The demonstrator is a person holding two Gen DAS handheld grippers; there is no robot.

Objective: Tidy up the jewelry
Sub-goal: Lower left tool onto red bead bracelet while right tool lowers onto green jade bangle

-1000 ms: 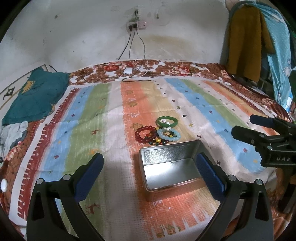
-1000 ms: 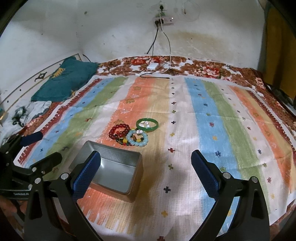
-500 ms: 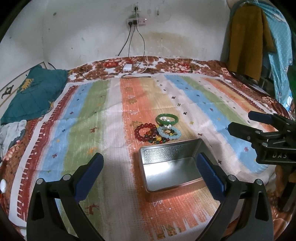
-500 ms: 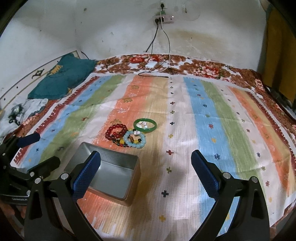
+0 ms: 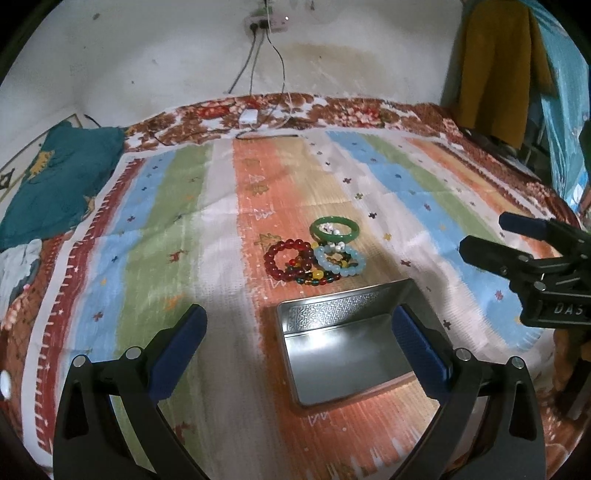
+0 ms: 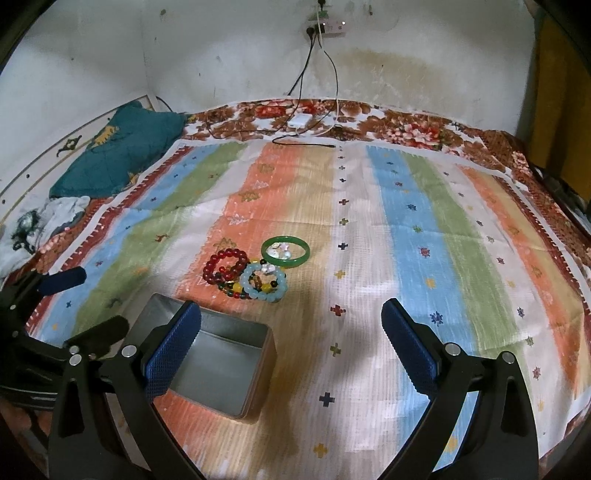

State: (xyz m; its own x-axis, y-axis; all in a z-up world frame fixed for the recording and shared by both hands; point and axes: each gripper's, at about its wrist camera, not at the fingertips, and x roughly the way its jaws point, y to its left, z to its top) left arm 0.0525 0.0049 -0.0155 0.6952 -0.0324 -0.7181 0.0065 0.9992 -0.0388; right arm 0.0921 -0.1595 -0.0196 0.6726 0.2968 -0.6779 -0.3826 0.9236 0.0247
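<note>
A small heap of bracelets lies on the orange stripe of a striped bedspread that covers a bed. The green bangle is a smooth solid ring lying flat, with a few small pale beads inside it. Just in front of it sit a dark red beaded bracelet and a pale blue beaded bracelet, touching each other, and a strand of mixed yellow, green and red beads runs beneath both. Just beside the heap, on the near side, stands an open silver tin, rectangular, with an embossed pattern on its inner wall and nothing in it.

The left hand-held gripper is spread wide with nothing between its blue pads, its right finger overlapping the tin in the picture. The right hand-held gripper is likewise wide open and holds nothing; its left finger overlaps the tin's near corner.

The left wrist view shows the tin's patterned inner wall, hanging yellow and blue cloths at the far right, and the right gripper from the side. The right wrist view shows more of the bedspread to the right of the jewelry and the tin's outer side wall. Both show the teal cushion and the wall socket with its cables.
</note>
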